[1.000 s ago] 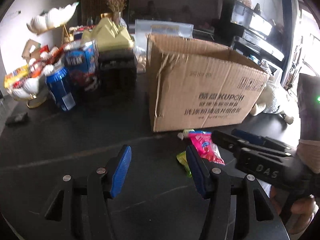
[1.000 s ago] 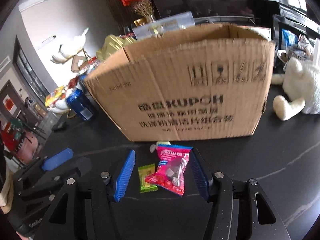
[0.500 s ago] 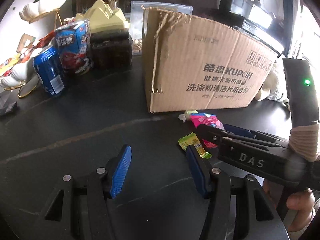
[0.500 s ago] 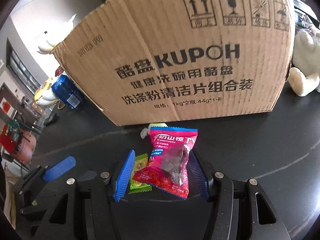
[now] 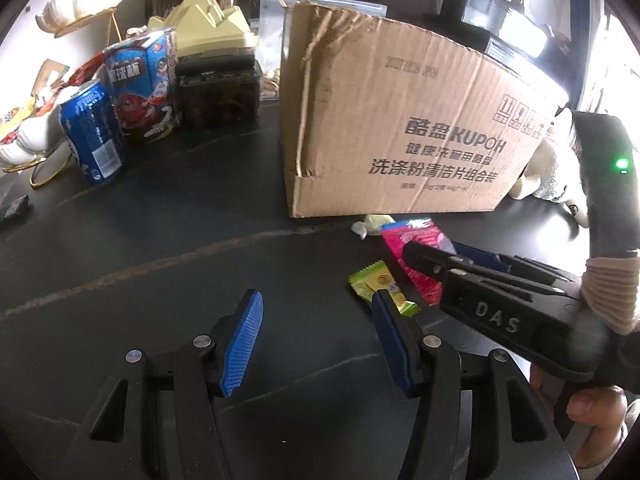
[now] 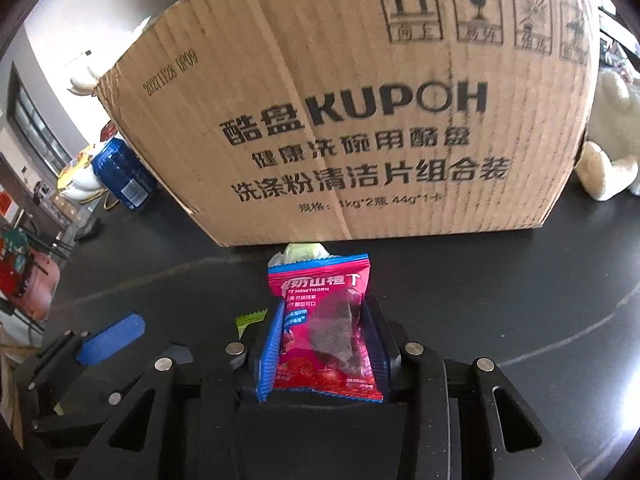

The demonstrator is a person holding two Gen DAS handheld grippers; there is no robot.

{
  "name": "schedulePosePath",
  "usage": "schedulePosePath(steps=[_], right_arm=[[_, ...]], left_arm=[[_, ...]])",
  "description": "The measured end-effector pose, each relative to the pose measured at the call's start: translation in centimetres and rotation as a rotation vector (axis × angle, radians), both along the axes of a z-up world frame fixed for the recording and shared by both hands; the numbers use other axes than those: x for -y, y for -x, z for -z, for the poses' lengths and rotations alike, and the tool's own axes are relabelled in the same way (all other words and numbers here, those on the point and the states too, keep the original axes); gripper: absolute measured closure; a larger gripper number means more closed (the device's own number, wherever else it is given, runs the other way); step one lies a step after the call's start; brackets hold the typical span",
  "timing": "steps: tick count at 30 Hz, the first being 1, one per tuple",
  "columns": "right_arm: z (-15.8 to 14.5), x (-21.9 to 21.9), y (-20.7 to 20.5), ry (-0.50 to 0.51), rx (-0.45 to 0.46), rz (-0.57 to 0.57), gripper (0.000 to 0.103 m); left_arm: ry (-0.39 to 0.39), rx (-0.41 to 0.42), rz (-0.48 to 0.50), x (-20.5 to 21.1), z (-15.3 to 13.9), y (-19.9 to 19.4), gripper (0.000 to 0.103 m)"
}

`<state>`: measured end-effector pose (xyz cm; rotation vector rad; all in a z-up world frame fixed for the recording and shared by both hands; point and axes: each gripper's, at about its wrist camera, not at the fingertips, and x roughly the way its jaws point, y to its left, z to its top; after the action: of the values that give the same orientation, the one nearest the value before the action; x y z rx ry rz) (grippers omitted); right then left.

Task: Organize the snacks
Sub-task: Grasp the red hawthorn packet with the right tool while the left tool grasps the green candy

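A pink hawthorn snack packet [image 6: 316, 344] lies on the dark table in front of the open cardboard box [image 6: 360, 100]. My right gripper [image 6: 325, 312] is closing on it, and both blue pads press the packet's sides. A small green candy [image 6: 248, 318] lies just left of that gripper, and a pale wrapped candy [image 6: 302, 251] sits against the box's base. In the left wrist view, my left gripper [image 5: 317, 298] stands open over bare table. The green candy [image 5: 374, 282] lies at its right fingertip, outside the jaws. The pink packet [image 5: 412, 236] and the box [image 5: 400, 120] lie beyond.
At the left stand a blue drink can [image 5: 94, 136], a blue-and-red snack box [image 5: 144, 84] and a dark container [image 5: 218, 92] with a yellow lid. A white shell-shaped bowl [image 5: 24, 144] holds more snacks. A white plush toy [image 6: 612, 140] lies right of the box.
Both grippers came down and nearer the box. The right jaws, wide around the pink packet half a second ago, have narrowed onto its sides. The left jaws kept their width.
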<state>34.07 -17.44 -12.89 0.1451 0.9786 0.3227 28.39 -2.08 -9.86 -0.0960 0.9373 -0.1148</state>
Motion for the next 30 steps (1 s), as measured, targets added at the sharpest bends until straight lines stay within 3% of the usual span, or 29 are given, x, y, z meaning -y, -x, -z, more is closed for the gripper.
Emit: schedulePosePath(steps=[8,14,18,25,30], right_arm=[[-2.4,3.1,1.1,0.063,0.019,0.089,0.065],[-2.2,4.9,0.5,0.066,-0.014,0.131,0.065],[-1.8,5.5,0.2,0.063,-0.036,0.142,0.065],[-1.5,4.8,-0.3,0.068,-0.04,0.136,0.065],[-1.5,4.5,-0.3,0.064,-0.038,0.135,0.064]], left_arm=[[0.011,-0.022,0.025,2.4,0.2,-0.5,0.047],[-0.006,-0.032,0.0,4.0,1.0,-1.4,0.049],[-0.054,-0.032,-0.018,4.8,1.6,-1.8,0.053],[-0.047,-0.061,-0.039,5.0,2.8,-2.3,0.062],[-0.056,-0.051,-0.031,5.2,3.0,-2.3,0.075]])
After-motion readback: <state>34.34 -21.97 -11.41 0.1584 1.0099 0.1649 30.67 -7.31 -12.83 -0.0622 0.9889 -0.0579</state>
